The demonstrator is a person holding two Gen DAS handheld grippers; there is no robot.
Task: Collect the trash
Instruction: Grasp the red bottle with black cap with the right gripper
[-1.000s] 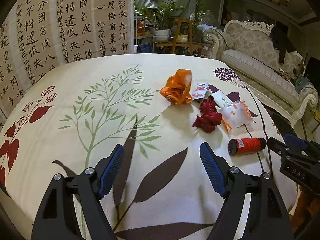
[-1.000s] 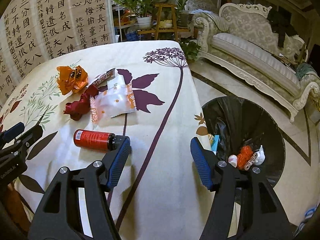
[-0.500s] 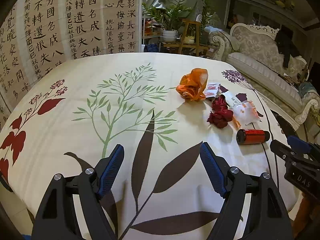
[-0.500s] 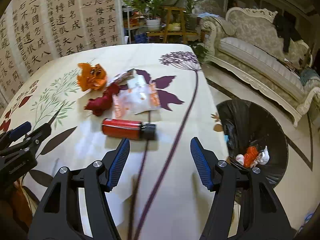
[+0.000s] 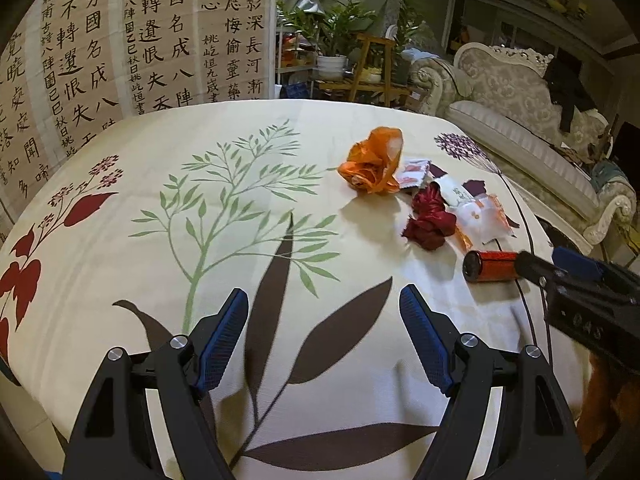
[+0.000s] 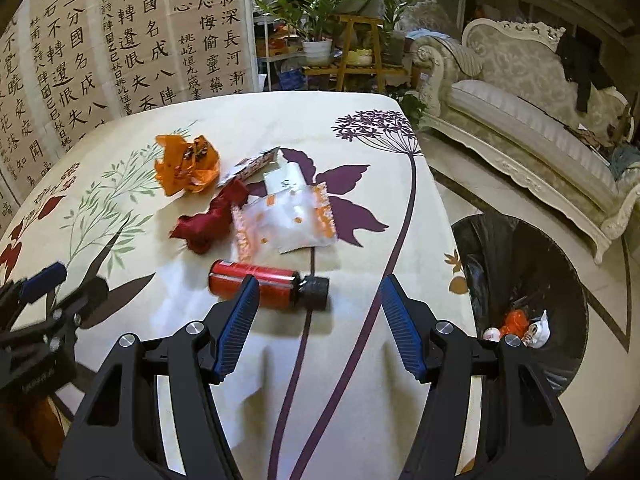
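Trash lies on the floral tablecloth (image 6: 360, 380): a red bottle with a black cap (image 6: 264, 286), a crumpled red wrapper (image 6: 208, 220), a clear orange-edged packet (image 6: 288, 220), an orange bag (image 6: 186, 164) and small sachets (image 6: 252, 166). My right gripper (image 6: 316, 320) is open and empty, just in front of the bottle. My left gripper (image 5: 324, 336) is open and empty over the cloth, well left of the trash. In the left wrist view the bottle (image 5: 492, 266), red wrapper (image 5: 430, 220) and orange bag (image 5: 372, 164) lie to the right.
A black-lined trash bin (image 6: 520, 280) holding some litter stands on the floor right of the table. A pale sofa (image 6: 520, 112), potted plants (image 6: 316, 20) and a calligraphy screen (image 6: 100, 48) lie beyond. The right gripper's body (image 5: 588, 300) shows at the left view's right edge.
My right gripper has swung left toward the red bottle, which now lies just ahead of its fingers. My left gripper has drawn back and left from the trash. Both stay open.
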